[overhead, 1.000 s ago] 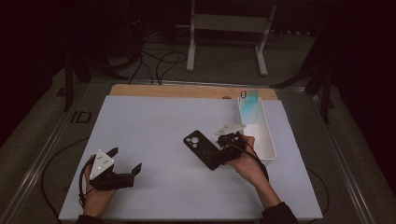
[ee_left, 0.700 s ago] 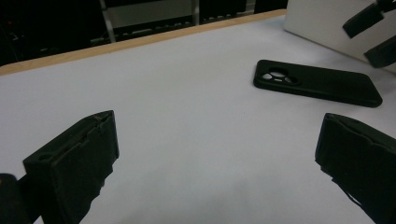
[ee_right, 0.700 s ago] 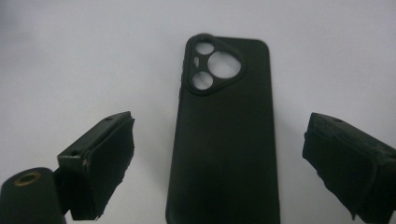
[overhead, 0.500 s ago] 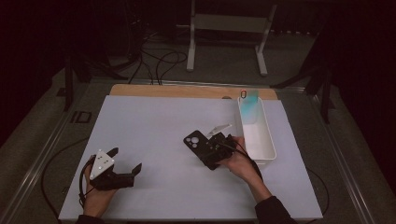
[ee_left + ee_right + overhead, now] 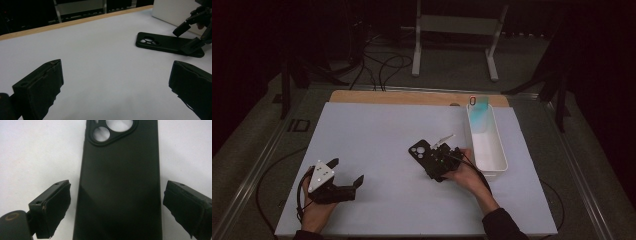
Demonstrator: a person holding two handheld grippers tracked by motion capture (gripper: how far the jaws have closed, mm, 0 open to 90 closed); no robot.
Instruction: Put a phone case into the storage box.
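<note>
Bench: a pale, matte white sheet [image 5: 377, 140] covers the top; a bare strip of light wood [image 5: 412, 97] shows along the far edge.
Room: dark all round, with black cables [image 5: 382, 65] on a grey floor and a white metal stand [image 5: 457, 30] beyond the bench.
Phone case: the black phone case [image 5: 426, 157] lies flat, back up, right of the bench's middle and just left of the tray; it is a smooth, slightly glossy rounded rectangle with round camera cut-outs at its far end.
Tray: a long, narrow white tray [image 5: 499, 160] with thin upright walls stands at the right; a pale teal, translucent piece [image 5: 478, 111] leans in its far end.
Right gripper: the right gripper [image 5: 438, 161] sits over the near end of the case with its 2 black, blocky jaws spread, 1 on each long side; in the right gripper view neither touches the case edges.
Left gripper: the left gripper [image 5: 346, 174] rests at the near left, well apart from the case, jaws spread wide and holding nothing; a grey 3-cornered plate rides on top.
Jaw pads: dull black, rough at the edges.
</note>
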